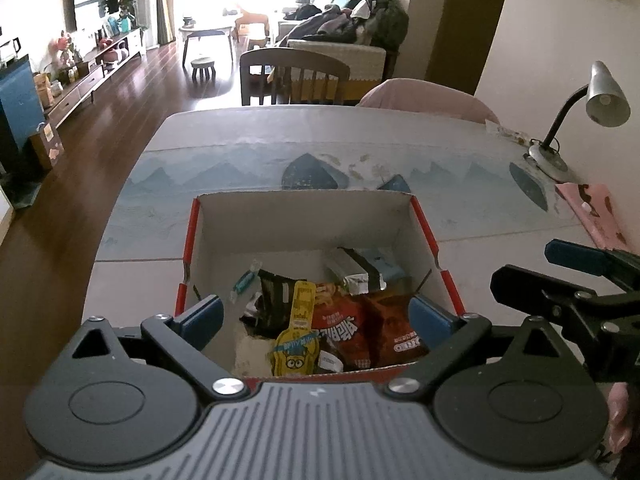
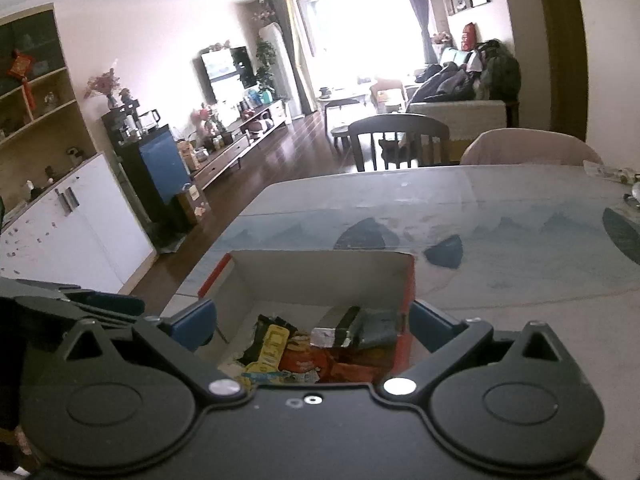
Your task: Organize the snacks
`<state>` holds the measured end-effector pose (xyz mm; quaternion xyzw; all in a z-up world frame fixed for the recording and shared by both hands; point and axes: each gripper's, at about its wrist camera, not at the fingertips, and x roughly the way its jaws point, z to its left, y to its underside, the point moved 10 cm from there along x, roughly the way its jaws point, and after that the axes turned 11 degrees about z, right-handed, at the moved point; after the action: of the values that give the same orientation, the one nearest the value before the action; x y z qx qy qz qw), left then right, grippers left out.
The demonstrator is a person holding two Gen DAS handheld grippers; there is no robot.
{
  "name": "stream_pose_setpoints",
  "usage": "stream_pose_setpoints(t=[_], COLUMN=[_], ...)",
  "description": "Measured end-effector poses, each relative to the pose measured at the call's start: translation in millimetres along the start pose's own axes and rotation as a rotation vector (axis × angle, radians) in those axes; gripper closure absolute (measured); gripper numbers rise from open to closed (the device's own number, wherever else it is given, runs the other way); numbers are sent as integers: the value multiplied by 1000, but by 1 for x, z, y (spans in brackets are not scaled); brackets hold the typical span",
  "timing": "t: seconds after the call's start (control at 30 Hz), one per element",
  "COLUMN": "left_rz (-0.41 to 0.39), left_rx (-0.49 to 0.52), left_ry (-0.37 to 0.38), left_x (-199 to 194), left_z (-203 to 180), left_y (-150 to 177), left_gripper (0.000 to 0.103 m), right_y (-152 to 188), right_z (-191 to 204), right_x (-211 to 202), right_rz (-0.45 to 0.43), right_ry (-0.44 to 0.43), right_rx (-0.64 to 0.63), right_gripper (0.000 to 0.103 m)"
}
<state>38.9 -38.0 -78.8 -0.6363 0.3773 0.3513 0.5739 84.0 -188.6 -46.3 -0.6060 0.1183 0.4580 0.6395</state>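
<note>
Left wrist view looks down over my left gripper (image 1: 316, 322), its two blue-padded fingers (image 1: 202, 316) spread wide with nothing between them. It hangs above an open cardboard box with red outer sides and white inner walls (image 1: 304, 220), which stands on a pale table covered with a blue mountain-patterned cloth (image 1: 240, 160). Inside the box lie the snacks: a yellow cartoon-printed pouch (image 1: 298, 340), dark red biscuit packets (image 1: 372, 328), a black packet (image 1: 272, 300), a silver-ended wrapped bar (image 1: 354, 272) and a small teal sweet (image 1: 244, 282). My right gripper (image 1: 568, 276) shows at the right edge, beside the box. A grey gooseneck desk lamp (image 1: 600, 96) stands at the table's far right corner.

Right wrist view shows my right gripper (image 2: 312, 328), jaws also wide apart and holding nothing, one finger either side of the box's red right wall (image 2: 404, 320).
</note>
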Motion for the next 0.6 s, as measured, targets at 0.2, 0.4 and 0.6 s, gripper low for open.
stream_pose_setpoints(t=[0.2, 0.4, 0.6], left_rz=[4, 14, 11], left_rx=[-10, -12, 1], left_ry=[-20, -36, -44], left_x=[-3, -3, -4], left_z=[1, -1, -6], left_y=[7, 13, 16], left_gripper=[3, 3, 3], right_y=[4, 5, 8], right_z=[-6, -6, -10], right_x=[-2, -3, 0], right_rz=[-2, -5, 16], right_ry=[-14, -13, -17], right_rx=[40, 36, 40], right_gripper=[0, 0, 0])
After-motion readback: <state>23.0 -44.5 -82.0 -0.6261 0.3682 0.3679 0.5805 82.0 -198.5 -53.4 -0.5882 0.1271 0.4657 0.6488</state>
